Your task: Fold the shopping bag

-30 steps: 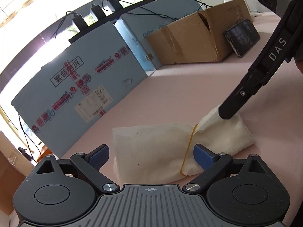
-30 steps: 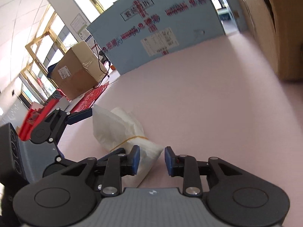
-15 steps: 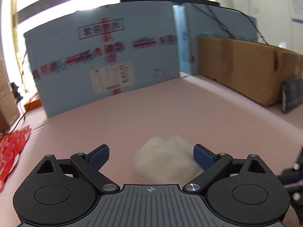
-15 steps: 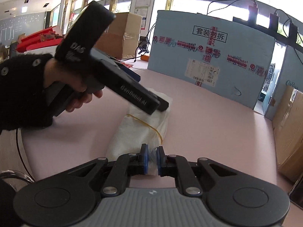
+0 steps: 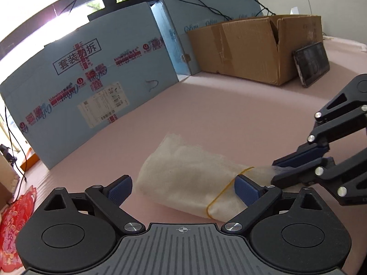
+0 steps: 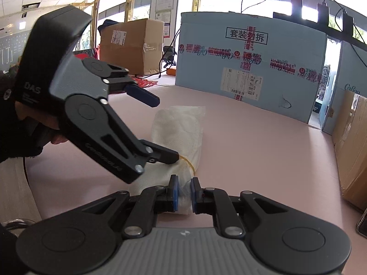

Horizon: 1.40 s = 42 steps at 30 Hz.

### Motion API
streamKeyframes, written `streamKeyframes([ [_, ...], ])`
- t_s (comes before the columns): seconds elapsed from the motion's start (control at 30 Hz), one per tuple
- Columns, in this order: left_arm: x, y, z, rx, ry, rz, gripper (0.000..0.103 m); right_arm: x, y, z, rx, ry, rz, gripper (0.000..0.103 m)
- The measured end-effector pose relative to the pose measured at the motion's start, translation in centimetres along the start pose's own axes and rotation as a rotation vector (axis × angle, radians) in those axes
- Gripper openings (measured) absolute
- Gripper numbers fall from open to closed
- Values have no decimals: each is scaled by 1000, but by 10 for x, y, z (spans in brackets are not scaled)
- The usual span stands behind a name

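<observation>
A pink bench (image 5: 229,114) stands before blue boards (image 5: 91,73). The rolled shopping bag (image 5: 188,178) (rubber-banded) lies between the spread left gripper (image 5: 183,189); the right gripper (image 6: 183,193) pinches its end.

I count one folded white shopping bag (image 5: 183,178) on the pink table (image 5: 229,119), with one yellow rubber band (image 5: 226,189) round it. Two grippers — my left gripper (image 5: 183,186) and right gripper (image 6: 183,193). Toward the far edge I see two blue boards (image 5: 91,78) and one open cardboard box (image 5: 252,50), with one dark tablet (image 5: 312,63) leaning on it. Off the left edge sits one more cardboard box (image 6: 130,45) — and possibly one red paper item (image 5: 13,224), though it's partly cut off.
</observation>
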<state>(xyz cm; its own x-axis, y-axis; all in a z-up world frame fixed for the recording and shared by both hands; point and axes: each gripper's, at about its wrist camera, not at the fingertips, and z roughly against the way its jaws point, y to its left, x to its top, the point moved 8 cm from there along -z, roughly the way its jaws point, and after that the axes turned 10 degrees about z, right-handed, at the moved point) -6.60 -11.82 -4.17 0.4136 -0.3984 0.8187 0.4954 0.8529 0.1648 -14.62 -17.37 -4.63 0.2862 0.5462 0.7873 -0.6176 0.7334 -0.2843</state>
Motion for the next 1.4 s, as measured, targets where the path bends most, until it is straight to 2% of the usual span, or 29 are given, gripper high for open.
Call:
streamKeyframes([
  [0.07, 7, 4, -7, 6, -22, 46, 98, 1, 3, -1, -10, -3, 41, 11],
  [0.13, 14, 20, -15, 40, -46, 133, 98, 0, 5, -1, -11, -2, 60, 11],
  [0.23, 10, 37, -19, 28, -22, 204, 98, 1, 4, -1, -8, 1, 59, 11],
  [0.33, 7, 27, 0, -108, -41, 158, 98, 1, 3, -2, 1, -1, 40, 13],
  [0.4, 1, 11, 14, -175, -27, 68, 99, 0, 2, -2, 9, -2, 28, 14],
  [0.5, -7, 2, 15, -85, 16, -51, 99, -1, 0, -2, 18, -3, 5, 14],
  [0.57, -10, -1, 13, 3, 27, -131, 101, -1, 1, -1, 15, -3, 5, 14],
  [0.73, 0, -14, 4, 67, -29, -205, 102, 0, 3, -1, 1, 1, 32, 14],
  [0.8, 8, -6, -2, 62, -49, -148, 102, 0, 5, -2, 3, 6, 57, 14],
  [0.9, 14, 32, -16, 147, -74, 9, 102, 0, 7, -2, 7, 13, 94, 14],
  [0.97, 11, 51, -20, 167, -56, 71, 102, 1, 6, -3, 12, 14, 93, 14],
  [1.03, 10, 54, -5, 51, -84, 102, 102, 1, 5, -3, 14, 14, 91, 15],
  [1.1, 6, 42, 11, -61, -95, 42, 102, 1, 4, -4, 18, 14, 88, 15],
  [1.13, 2, 32, 16, -83, -76, -17, 102, 1, 4, -4, 18, 14, 87, 15],
  [1.2, -7, 15, 18, -68, -30, -143, 102, 1, 4, -4, 16, 16, 89, 14],
  [1.27, -14, 2, 14, -12, 15, -266, 103, 1, 4, -4, 12, 17, 93, 15],
  [1.4, -9, -7, 4, 23, 18, -318, 103, 2, 7, -4, 6, 23, 122, 14],
])
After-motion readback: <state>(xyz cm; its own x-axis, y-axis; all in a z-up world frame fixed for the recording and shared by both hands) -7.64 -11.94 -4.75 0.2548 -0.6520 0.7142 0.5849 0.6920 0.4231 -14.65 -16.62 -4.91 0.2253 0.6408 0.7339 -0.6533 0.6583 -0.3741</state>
